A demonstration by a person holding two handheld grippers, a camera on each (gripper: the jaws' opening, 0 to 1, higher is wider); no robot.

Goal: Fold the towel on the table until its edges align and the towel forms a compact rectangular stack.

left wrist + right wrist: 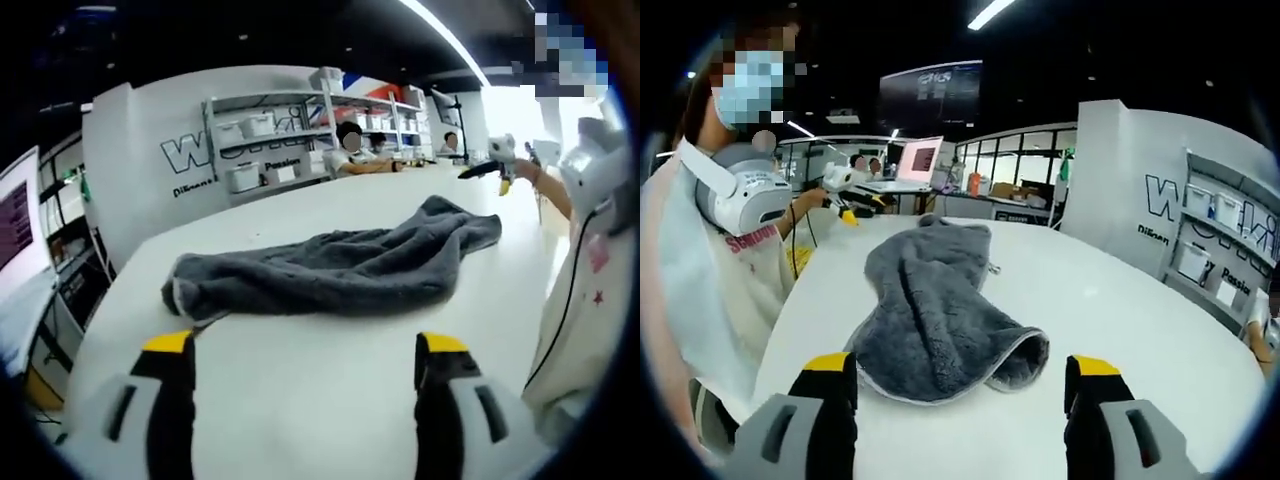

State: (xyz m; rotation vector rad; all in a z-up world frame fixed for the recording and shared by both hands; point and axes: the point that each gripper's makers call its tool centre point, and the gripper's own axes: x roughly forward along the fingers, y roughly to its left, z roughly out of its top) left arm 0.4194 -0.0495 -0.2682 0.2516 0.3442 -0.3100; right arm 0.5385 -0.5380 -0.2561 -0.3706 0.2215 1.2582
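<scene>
Left gripper view: your left gripper [305,345], yellow-tipped jaws spread wide and holding nothing, hovers over the white table [330,400]. The rumpled dark grey terry towel [335,268] lies unfolded on the table just beyond the jaws, stretched across it. Behind the towel, well apart, stands a white shelving rack with bins [270,145].

Right gripper view: your right gripper [962,375], jaws likewise apart and empty, sits at the towel's near end. A person in a white top [710,270] stands beside the table, left of the towel.
</scene>
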